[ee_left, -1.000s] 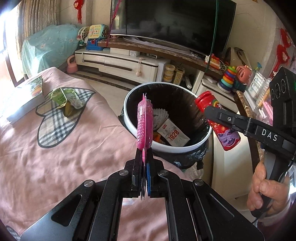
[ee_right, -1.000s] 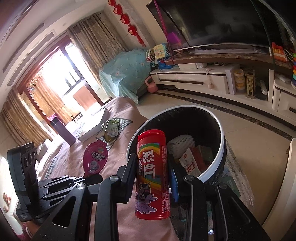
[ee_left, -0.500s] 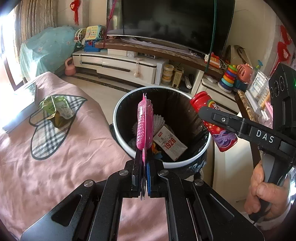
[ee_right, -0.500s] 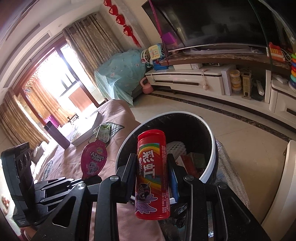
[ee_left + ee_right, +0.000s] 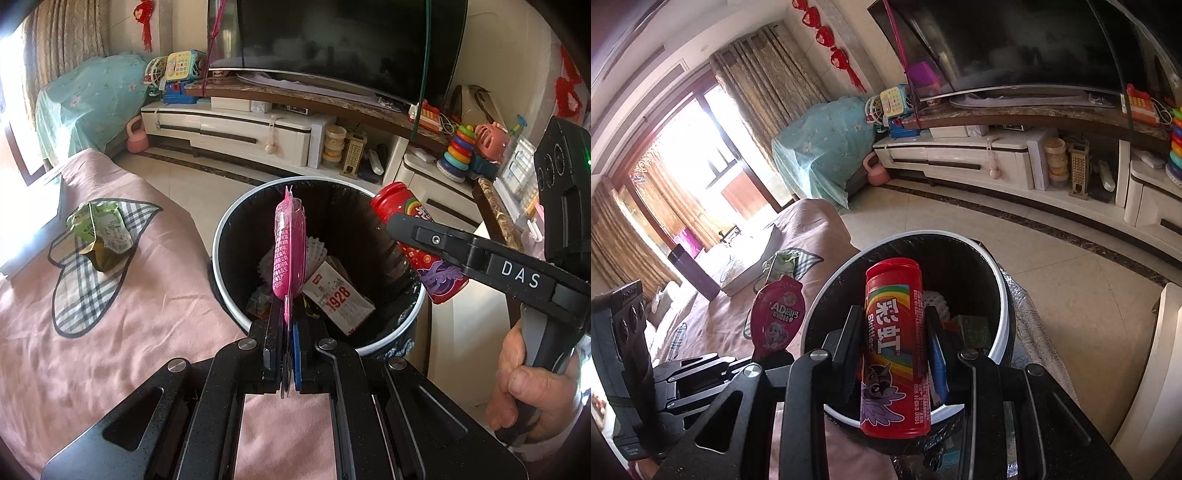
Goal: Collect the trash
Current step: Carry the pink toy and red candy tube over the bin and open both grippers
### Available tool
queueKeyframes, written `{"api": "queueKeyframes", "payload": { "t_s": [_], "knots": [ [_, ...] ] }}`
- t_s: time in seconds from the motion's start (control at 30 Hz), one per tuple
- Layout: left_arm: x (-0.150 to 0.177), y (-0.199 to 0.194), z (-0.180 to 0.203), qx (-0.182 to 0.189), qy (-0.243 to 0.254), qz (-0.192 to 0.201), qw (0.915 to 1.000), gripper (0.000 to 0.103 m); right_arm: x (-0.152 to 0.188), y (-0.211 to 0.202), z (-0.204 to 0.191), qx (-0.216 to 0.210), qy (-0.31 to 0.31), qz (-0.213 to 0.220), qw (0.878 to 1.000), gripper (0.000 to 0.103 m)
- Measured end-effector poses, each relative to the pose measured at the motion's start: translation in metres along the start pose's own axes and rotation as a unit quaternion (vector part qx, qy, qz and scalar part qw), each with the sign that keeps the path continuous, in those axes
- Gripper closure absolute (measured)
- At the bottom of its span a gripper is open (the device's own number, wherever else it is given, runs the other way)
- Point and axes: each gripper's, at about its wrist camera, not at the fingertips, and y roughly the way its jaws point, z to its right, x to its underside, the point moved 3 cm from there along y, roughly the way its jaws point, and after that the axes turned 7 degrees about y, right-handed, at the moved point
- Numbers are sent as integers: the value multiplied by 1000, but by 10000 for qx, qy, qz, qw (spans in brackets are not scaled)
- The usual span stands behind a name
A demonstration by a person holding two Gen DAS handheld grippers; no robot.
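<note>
My left gripper (image 5: 289, 317) is shut on a flat pink snack packet (image 5: 289, 243), held edge-on over the near rim of the black trash bin (image 5: 236, 218); the packet also shows in the right wrist view (image 5: 777, 319). My right gripper (image 5: 892, 332) is shut on a red Skittles can (image 5: 895, 354), held upright over the bin (image 5: 1006, 295); the can also shows in the left wrist view (image 5: 436, 266), at the bin's right rim. The bin holds paper and cartons. A green snack bag (image 5: 99, 234) lies on the pink blanket (image 5: 147, 314).
The bin stands at the edge of the blanket-covered surface. A white TV cabinet (image 5: 240, 129) with a TV stands behind it. Toys (image 5: 460, 151) sit on a shelf to the right. A book (image 5: 750, 266) and a dark flask (image 5: 692, 273) lie farther along the blanket.
Both grippers have moved forward toward the bin with their loads; the packet and the can now hang over its opening. Neither grip has changed.
</note>
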Motion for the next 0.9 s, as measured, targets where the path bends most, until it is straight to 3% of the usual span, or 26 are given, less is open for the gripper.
{"api": "queueKeyframes", "payload": {
  "t_s": [0.9],
  "knots": [
    [-17, 22, -1, -22, -13, -199, 9998, 100, -7, 18, 7, 102, 24, -212, 9997, 70]
  ]
}}
